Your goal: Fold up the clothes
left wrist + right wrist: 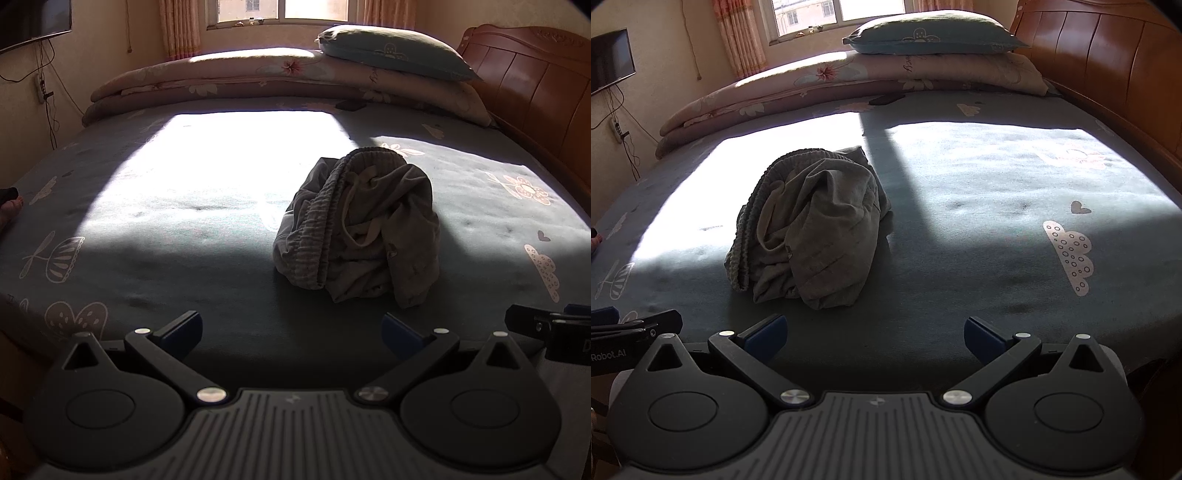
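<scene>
Sunlit bed (147, 229): grey shorts (360, 225) crumpled mid-sheet. Left claw (291, 334), right claw (875, 338) near shorts, both spread wide, empty.

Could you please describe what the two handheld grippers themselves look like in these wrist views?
Both match. The left gripper and right gripper have matte black linkage arms joined by round silver pivot pins, and blue pads on the fingers. Each sits on a grey ribbed body with two round black housings. White lettering ending in "Robot.AI" marks the left gripper's side in the right wrist view. No cables or sleeves show.
</scene>
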Tool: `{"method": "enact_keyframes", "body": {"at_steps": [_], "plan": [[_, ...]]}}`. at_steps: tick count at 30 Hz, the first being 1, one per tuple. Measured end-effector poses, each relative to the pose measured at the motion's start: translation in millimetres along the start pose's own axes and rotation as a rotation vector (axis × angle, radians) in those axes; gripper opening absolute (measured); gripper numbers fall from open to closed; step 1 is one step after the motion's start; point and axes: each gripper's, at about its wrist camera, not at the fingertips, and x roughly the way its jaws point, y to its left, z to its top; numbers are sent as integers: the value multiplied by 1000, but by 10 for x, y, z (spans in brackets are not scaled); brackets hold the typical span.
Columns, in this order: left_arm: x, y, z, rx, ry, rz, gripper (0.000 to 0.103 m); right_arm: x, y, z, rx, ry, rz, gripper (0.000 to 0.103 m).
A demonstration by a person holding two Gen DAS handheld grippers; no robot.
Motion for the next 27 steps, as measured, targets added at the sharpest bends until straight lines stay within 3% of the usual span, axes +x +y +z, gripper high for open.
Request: {"method": "enact_keyframes", "body": {"at_steps": [13,22,27], "plan": [[8,17,23,-15,-13,-8,103,-11,-29,29,19,-10,25,103],[119,37,149,-26,-50,-84,103,57,-126,110,44,-65,86,103],[241,52,208,-34,-62,-168,103,162,-213,130,69,-130,138,103]]}}
